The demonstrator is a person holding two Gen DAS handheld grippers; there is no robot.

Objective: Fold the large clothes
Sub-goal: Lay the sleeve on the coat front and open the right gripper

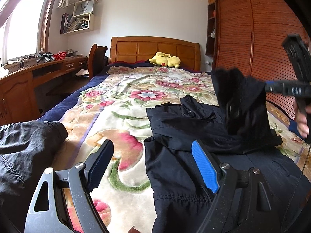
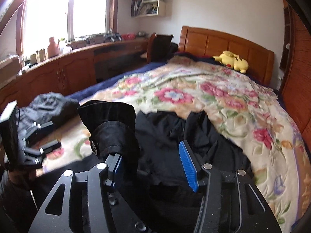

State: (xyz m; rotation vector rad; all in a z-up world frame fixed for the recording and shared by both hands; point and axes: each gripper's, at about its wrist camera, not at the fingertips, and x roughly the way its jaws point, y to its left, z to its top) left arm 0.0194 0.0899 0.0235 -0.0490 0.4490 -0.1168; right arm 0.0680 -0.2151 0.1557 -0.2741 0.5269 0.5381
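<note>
A black jacket [image 1: 184, 141] lies on the floral blanket [image 1: 124, 101] of the bed, partly folded. Its cuff with a snap button [image 2: 108, 124] hangs draped over the left finger of my right gripper [image 2: 153, 165], whose jaws stand wide apart. From the left wrist view the right gripper [image 1: 272, 86] is at the far right with the dark sleeve [image 1: 241, 101] lifted above the jacket. My left gripper [image 1: 153, 161] is open and empty, low over the blanket and the jacket's left edge. It also shows in the right wrist view [image 2: 46, 136].
A second dark garment [image 1: 25, 151] lies bunched at the bed's left edge. A yellow plush toy [image 1: 165, 59] rests by the wooden headboard [image 1: 155, 48]. A wooden desk [image 1: 38, 73] and chair [image 1: 96, 60] stand left, a wardrobe [image 1: 252, 38] right.
</note>
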